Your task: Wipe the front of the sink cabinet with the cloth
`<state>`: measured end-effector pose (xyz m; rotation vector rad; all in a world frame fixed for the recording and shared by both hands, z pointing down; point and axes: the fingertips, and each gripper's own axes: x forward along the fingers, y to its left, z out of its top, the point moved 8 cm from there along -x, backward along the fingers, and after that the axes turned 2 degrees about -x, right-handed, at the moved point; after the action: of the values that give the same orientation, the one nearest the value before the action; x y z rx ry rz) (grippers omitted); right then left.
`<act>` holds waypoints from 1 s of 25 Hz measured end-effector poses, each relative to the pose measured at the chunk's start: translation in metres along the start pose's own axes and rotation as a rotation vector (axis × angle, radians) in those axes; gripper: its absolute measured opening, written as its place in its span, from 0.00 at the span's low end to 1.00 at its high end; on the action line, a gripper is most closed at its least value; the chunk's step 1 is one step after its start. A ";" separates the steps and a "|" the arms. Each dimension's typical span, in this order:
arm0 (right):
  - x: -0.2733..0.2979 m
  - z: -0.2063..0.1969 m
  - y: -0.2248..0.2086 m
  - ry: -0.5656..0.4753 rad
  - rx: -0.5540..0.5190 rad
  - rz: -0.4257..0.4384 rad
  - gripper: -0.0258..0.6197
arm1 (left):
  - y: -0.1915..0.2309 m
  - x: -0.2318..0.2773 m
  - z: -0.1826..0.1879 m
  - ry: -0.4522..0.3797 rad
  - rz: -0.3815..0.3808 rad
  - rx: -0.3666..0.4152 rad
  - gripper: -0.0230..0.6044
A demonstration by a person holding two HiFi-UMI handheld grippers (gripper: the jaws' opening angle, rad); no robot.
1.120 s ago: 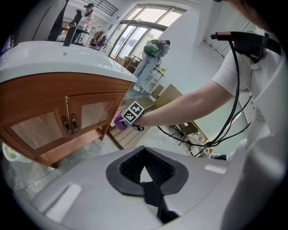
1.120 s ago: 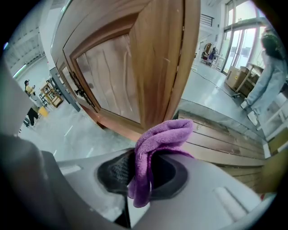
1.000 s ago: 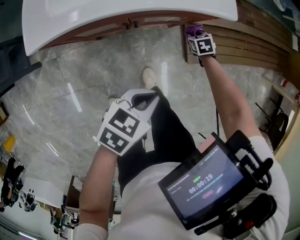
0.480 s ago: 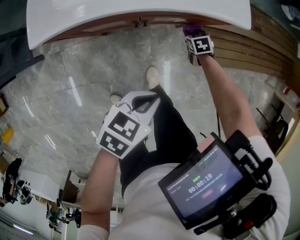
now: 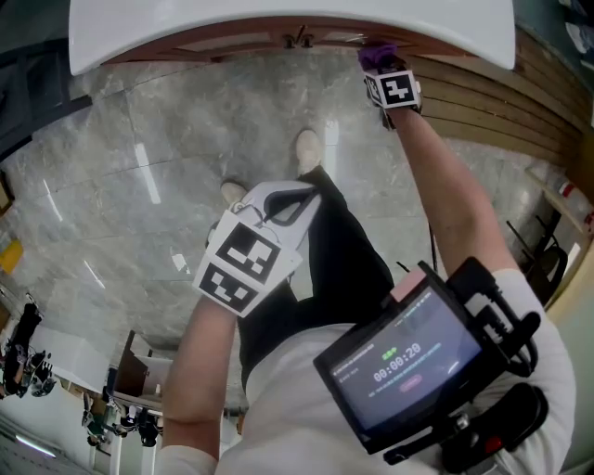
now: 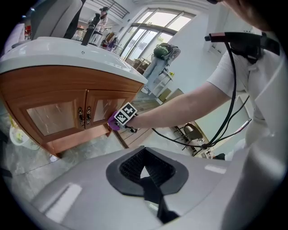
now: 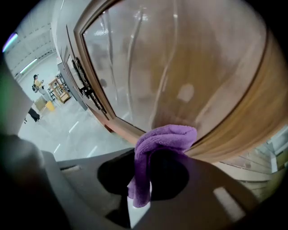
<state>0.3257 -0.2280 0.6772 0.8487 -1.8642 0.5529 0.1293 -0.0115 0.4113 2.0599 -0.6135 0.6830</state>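
Observation:
A purple cloth [image 7: 166, 139] is bunched in my right gripper [image 7: 150, 179], which is shut on it and presses it against the glossy wooden door of the sink cabinet [image 7: 189, 76]. In the head view the right gripper [image 5: 382, 72] with the purple cloth [image 5: 376, 56] is at the cabinet front, just below the white sink top [image 5: 278, 23]. The left gripper view shows the cabinet [image 6: 58, 103], its two doors with dark handles [image 6: 83, 116], and the cloth [image 6: 112, 122] at the right door's lower edge. My left gripper [image 5: 278, 199] hangs over the floor, shut and empty.
Grey marble floor [image 5: 139, 186] lies below. Wooden slatted panels [image 5: 492, 102] run to the right of the cabinet. My feet [image 5: 306, 148] stand in front of the cabinet. A screen device [image 5: 408, 366] is strapped on my chest. A bowl [image 6: 15, 134] sits left of the cabinet.
My right gripper with the cloth has slid a little along the cabinet front, toward the sink top's edge. The left gripper has stayed about where it was.

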 end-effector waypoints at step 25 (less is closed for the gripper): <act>0.033 0.045 0.104 -0.024 -0.120 0.064 0.15 | 0.022 -0.053 -0.056 -0.057 0.044 -0.085 0.04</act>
<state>0.2109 -0.2010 0.6875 0.7211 -1.9320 0.4670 0.0632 0.0327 0.4161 1.9976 -0.7106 0.6145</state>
